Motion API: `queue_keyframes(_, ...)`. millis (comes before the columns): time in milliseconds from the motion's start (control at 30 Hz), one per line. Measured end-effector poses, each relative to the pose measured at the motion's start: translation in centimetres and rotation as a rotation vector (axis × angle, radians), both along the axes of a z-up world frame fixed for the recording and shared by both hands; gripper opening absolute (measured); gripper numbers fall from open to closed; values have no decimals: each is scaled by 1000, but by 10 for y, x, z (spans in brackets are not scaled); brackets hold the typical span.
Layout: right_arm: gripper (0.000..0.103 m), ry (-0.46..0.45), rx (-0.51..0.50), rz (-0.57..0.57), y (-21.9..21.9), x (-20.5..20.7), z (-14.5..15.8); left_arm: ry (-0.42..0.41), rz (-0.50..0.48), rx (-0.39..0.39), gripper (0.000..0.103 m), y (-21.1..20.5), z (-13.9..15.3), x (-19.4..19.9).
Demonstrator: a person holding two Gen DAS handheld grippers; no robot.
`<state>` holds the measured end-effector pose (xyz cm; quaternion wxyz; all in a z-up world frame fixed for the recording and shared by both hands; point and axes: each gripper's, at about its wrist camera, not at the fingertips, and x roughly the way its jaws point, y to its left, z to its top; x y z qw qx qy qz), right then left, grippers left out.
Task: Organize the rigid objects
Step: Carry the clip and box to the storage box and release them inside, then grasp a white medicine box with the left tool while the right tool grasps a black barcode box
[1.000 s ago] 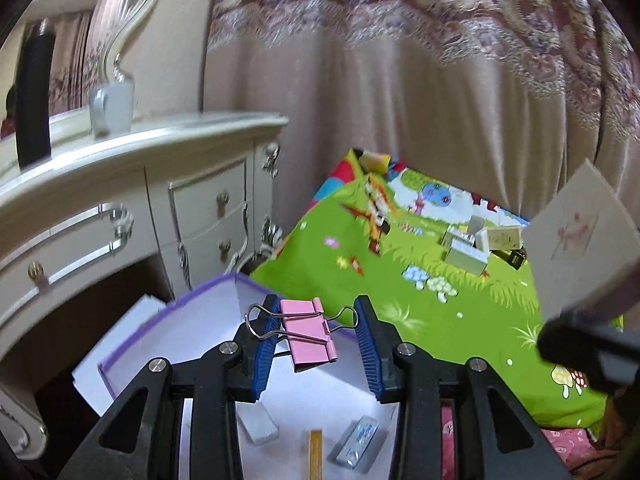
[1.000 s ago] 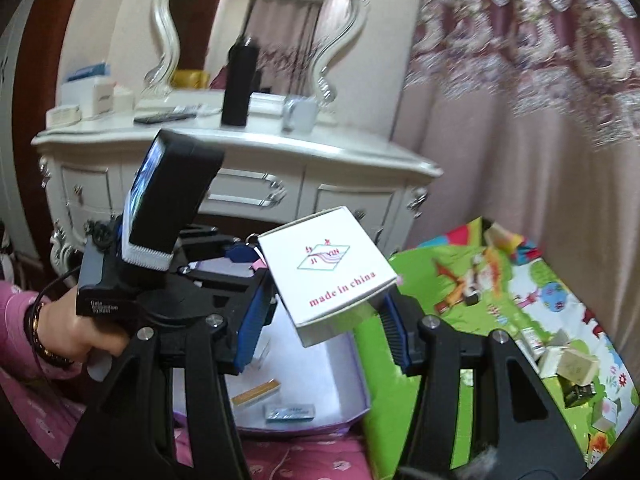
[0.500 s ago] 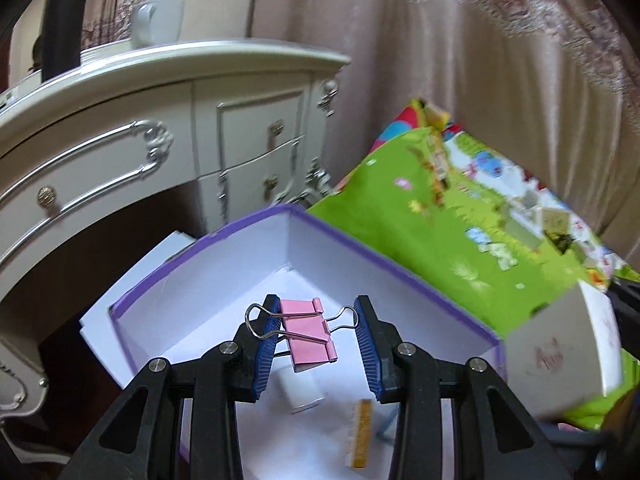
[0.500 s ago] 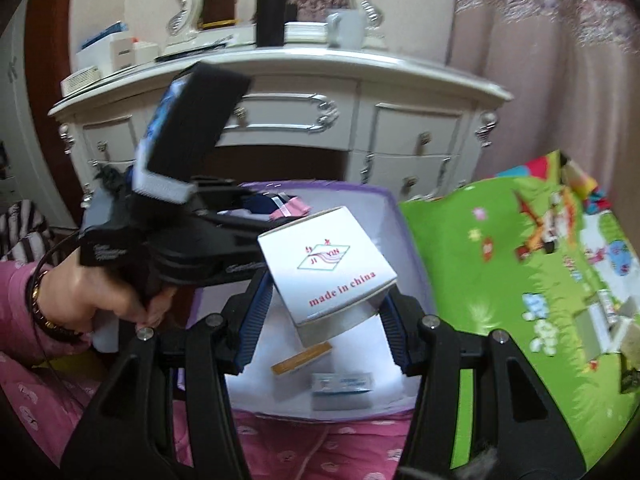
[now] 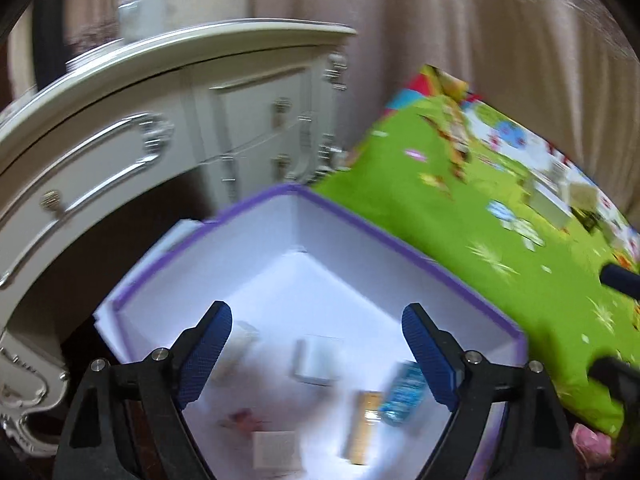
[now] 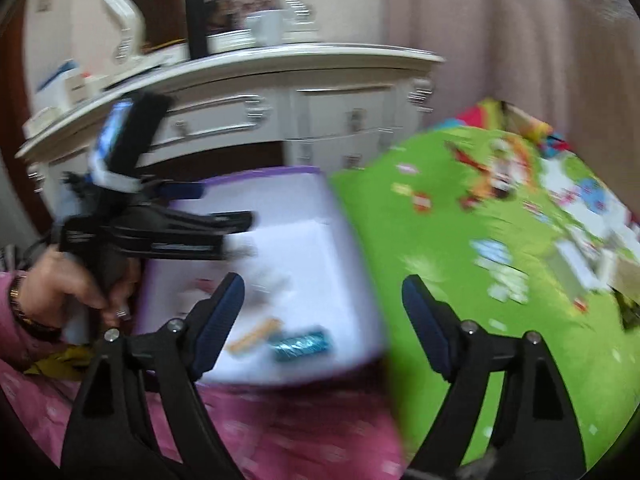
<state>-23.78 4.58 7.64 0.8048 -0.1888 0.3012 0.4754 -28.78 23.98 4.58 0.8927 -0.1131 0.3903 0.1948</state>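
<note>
Two claws, left (image 5: 316, 354) and right (image 6: 322, 322), just sprung wide, both empty, over one purple-rimmed box (image 5: 400, 240).

White dresser (image 5: 248, 120), pinkish curtain (image 5: 460, 40), green mat (image 5: 460, 216).

Black hand-held gripper (image 6: 322, 312) with blue ribbed pads (image 6: 218, 322), silver screws; pink sleeve (image 6: 12, 320).
</note>
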Motion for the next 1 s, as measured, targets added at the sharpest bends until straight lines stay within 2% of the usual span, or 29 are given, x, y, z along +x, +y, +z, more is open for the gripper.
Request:
queue_keyframes(133, 86, -39, -56, -213, -60, 33, -11, 36, -181, 44, 88, -59, -3, 37)
queue_keyframes(233, 86, -14, -60, -368, -111, 58, -19, 63, -327, 49, 88, -106, -8, 71)
queue_keyframes(267, 86, -7, -61, -403, -125, 63, -20, 73, -386, 23, 88, -125, -10, 88)
queue_keyframes(333, 86, 8, -65, -514, -164, 77, -25, 87, -435, -44, 88, -147, -14, 115)
queue_keyframes(400, 86, 22, -59, -597, -195, 86, -26, 81, -459, -167, 88, -169, -15, 153)
queue_keyframes(467, 86, 36, -49, -665, -219, 92, -28, 72, -424, -246, 88, -187, -16, 192)
queue_keyframes(533, 86, 57, -25, -735, -244, 99, -31, 64, -345, -273, 88, -200, -15, 233)
queue_keyframes(667, 86, 107, 32, -817, -279, 106, -44, 47, -132, -254, 88, -212, -2, 306)
queue_keyframes(767, 86, 185, 75, -834, -287, 109, -55, 116, 33, -209, 88, -206, -8, 340)
queue_keyframes(833, 86, 181, 91, -820, -286, 110, -53, 164, 65, -214, 91, -202, -19, 353)
queue_keyframes(900, 86, 178, 91, -798, -284, 108, -55, 139, 54, -229, 99, -201, -29, 357)
queue_keyframes(1000, 86, 169, 92, -777, -280, 105, -54, 130, -24, -217, 102, -203, -32, 346)
